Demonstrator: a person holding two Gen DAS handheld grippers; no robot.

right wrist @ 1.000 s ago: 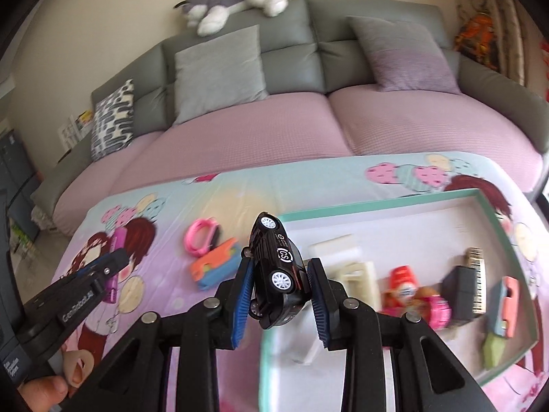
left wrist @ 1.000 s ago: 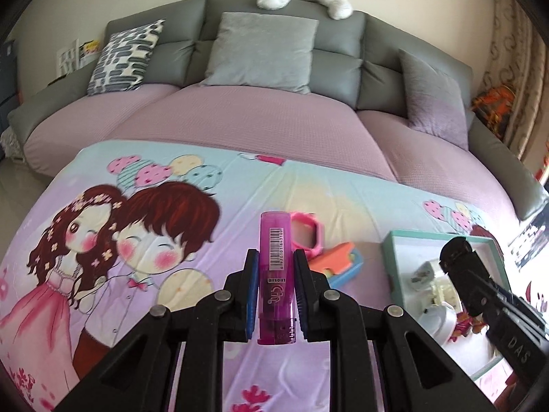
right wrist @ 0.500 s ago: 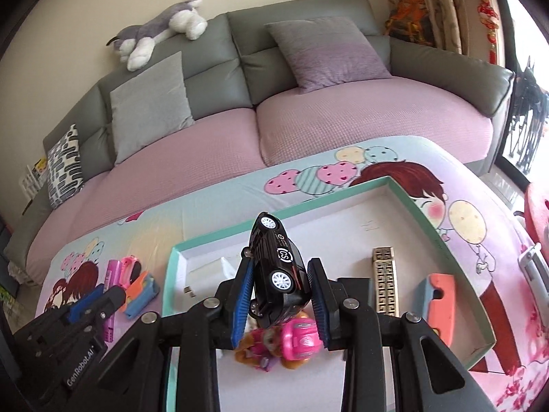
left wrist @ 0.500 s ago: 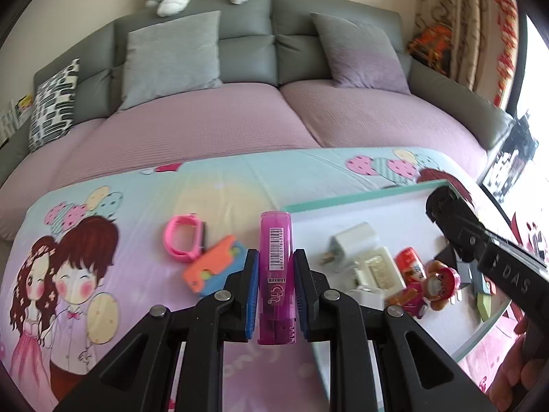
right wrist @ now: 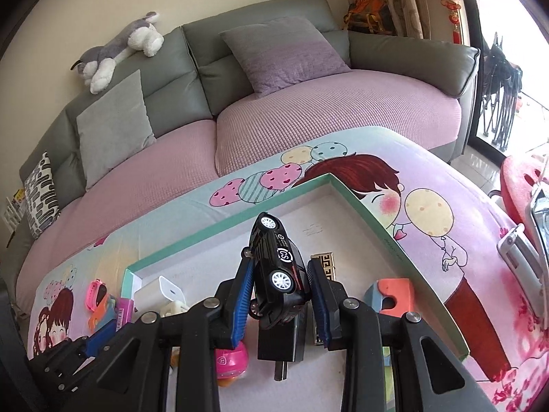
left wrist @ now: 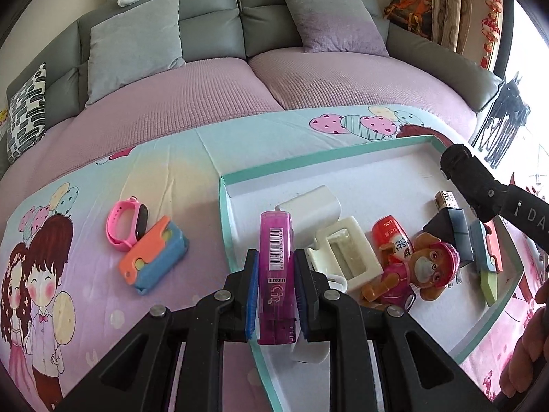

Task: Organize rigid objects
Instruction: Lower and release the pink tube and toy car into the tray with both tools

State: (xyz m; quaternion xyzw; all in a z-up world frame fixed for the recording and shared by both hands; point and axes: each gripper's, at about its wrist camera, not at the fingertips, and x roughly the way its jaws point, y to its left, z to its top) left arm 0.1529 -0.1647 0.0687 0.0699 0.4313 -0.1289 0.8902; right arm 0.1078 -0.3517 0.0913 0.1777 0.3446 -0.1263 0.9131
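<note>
Barcode on the pink lighter (left wrist: 276, 281); "(S)" on the black toy car (right wrist: 278, 271).

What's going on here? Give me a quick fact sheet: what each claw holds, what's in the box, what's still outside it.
left gripper: shut on purple lighter
right gripper: shut on black toy car
teal box: holds white charger, pup figure, red bottle, other small items
outside box, on cartoon cloth: pink watch, orange-blue case
</note>
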